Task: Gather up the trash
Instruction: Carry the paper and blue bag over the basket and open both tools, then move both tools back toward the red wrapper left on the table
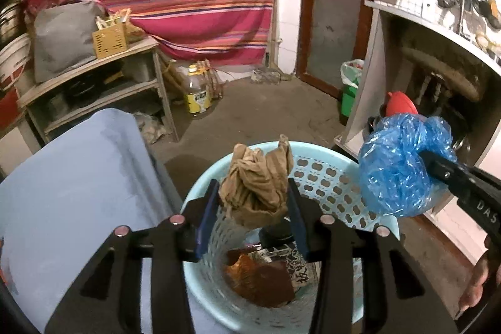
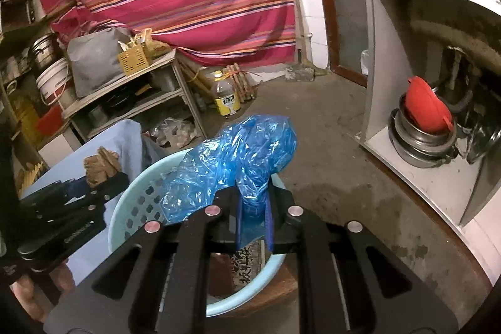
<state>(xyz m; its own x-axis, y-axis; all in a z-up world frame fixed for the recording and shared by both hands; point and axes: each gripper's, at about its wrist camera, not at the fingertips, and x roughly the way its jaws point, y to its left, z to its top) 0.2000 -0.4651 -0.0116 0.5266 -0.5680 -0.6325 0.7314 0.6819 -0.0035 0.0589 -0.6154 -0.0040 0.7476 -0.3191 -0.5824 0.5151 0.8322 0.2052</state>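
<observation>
A light blue perforated basket [image 1: 325,177] stands on the floor below both grippers, with brown and printed wrappers [image 1: 263,277] in its bottom. My left gripper [image 1: 255,202] is shut on a crumpled brown paper wad [image 1: 256,180] and holds it over the basket's mouth. My right gripper [image 2: 253,208] is shut on a crumpled blue plastic bag [image 2: 238,158] above the basket rim [image 2: 125,208]. The blue bag also shows in the left wrist view [image 1: 397,165], at the basket's right edge. The brown wad shows in the right wrist view [image 2: 101,166], at the left.
A pale blue tabletop [image 1: 72,196] lies left of the basket. A shelf unit [image 1: 103,89] and an oil bottle [image 1: 197,93] stand behind on the concrete floor. A grey cabinet [image 2: 416,146] holding metal bowls and a red lid [image 2: 426,108] stands at the right. A green bin [image 1: 350,93] stands by the door.
</observation>
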